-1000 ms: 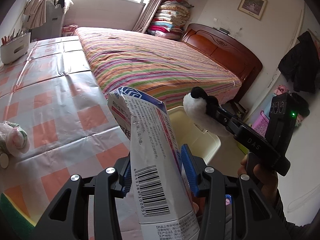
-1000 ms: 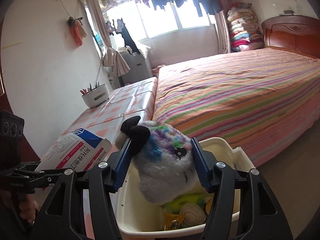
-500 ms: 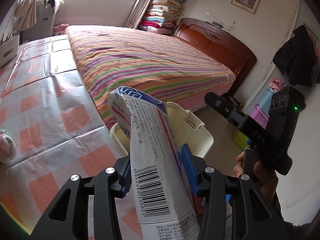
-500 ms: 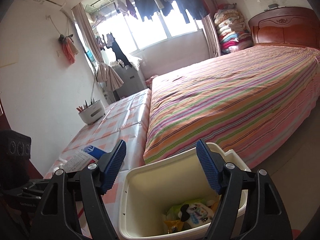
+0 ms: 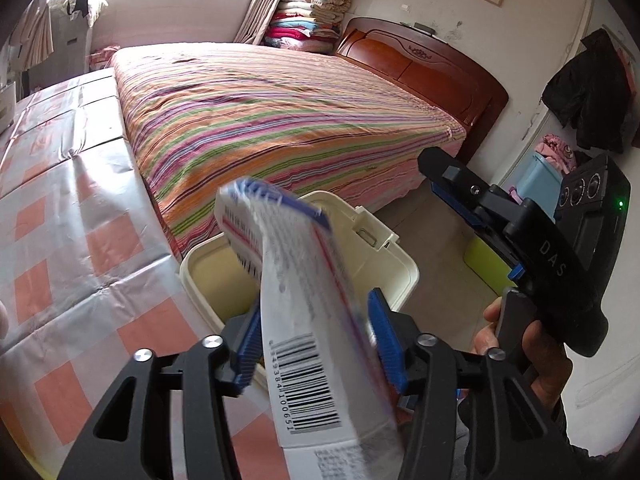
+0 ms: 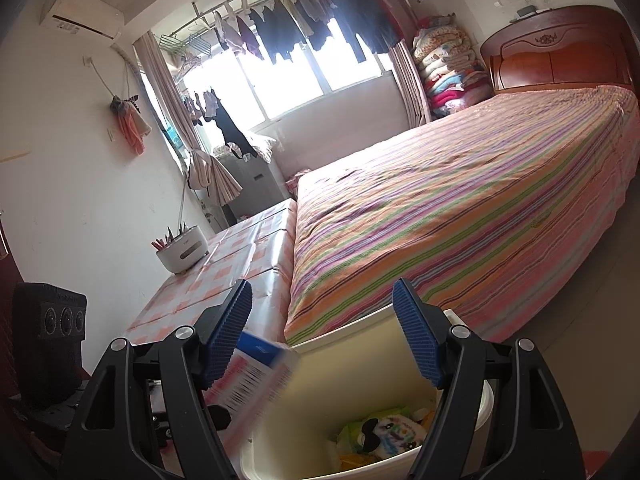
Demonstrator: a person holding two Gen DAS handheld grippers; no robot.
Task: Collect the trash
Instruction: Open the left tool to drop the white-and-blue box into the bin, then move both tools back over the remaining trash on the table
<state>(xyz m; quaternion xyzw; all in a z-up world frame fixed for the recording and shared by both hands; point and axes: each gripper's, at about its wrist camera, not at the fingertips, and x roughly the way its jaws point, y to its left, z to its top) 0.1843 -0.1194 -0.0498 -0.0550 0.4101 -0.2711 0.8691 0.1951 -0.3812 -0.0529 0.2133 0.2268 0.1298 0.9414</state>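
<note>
The right gripper [image 6: 324,336], which a second ago clamped a plush toy [image 6: 386,434], now stands with jaws apart above the bin [image 6: 280,412]; the toy lies inside. The left gripper [image 5: 314,344], clamped on a box [image 5: 304,320], has tipped it over the bin's rim, apparently next to drop.

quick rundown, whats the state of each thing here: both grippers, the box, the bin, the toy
left hand-held gripper: shut on the box
right hand-held gripper: open, nothing in it
box: held tilted over the bin, blurred
bin: open, trash inside
plush toy: lying in the bin
</note>
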